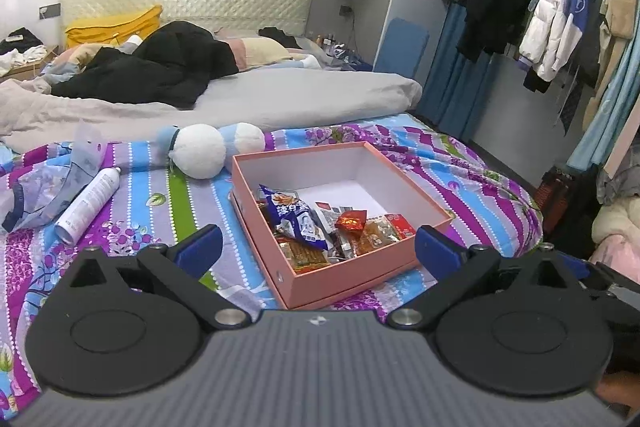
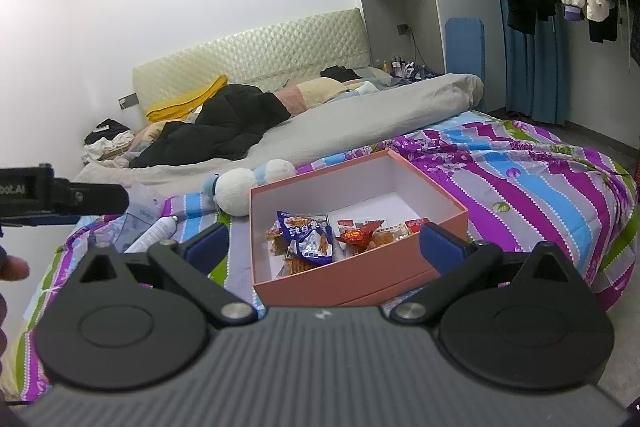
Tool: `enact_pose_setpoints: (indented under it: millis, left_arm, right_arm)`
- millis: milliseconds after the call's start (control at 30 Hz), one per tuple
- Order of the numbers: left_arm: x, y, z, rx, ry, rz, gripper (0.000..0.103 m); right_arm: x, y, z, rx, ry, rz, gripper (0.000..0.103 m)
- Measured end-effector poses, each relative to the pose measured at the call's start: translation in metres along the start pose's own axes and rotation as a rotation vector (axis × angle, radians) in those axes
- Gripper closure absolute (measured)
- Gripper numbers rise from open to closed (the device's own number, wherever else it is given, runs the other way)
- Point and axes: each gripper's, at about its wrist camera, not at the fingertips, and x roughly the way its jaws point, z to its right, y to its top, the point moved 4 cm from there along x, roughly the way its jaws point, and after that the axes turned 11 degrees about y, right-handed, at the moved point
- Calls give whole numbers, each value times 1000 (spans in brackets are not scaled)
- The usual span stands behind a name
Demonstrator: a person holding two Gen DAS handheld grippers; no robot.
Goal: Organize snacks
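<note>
Bedroom scene, striped floral bedspread (image 1: 460, 187) underfoot of everything, and both grippers hang just short of the pink box (image 1: 348, 275). Left gripper (image 1: 318, 243) first: its blue fingers (image 1: 202, 245) stand spread wide, nothing between the pads, the box's near corner sitting just ahead in the gap. Right gripper (image 2: 324, 241) is the same story, jaws parted wide and empty, blue pads (image 2: 440, 247) flanking the box's near wall without touching it. Inside the box, the snacks crowd the near side: a blue-and-white packet (image 2: 310, 239) on top, a red foil sweet (image 2: 354, 237) just to its right, orange packets (image 1: 376, 233) tucked beneath and beside them. The far half of the box floor shows bare white. Beyond the left finger lies a white spray can (image 1: 88, 205) on its side, well apart from the box, and a white-and-blue plush toy (image 1: 204, 151) sits just past the box's far-left corner. Farther off, a grey duvet (image 1: 300, 95), a black jacket (image 1: 160, 67), and clothes (image 1: 560, 7) hanging at right.
</note>
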Motion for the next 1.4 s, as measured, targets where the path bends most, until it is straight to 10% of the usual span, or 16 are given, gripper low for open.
enact_pose_setpoints:
  millis: [1400]
  left_arm:
    - [-7, -8, -1, 0, 3, 7, 0]
  right_arm:
    - [0, 0, -3, 8, 11, 1, 0]
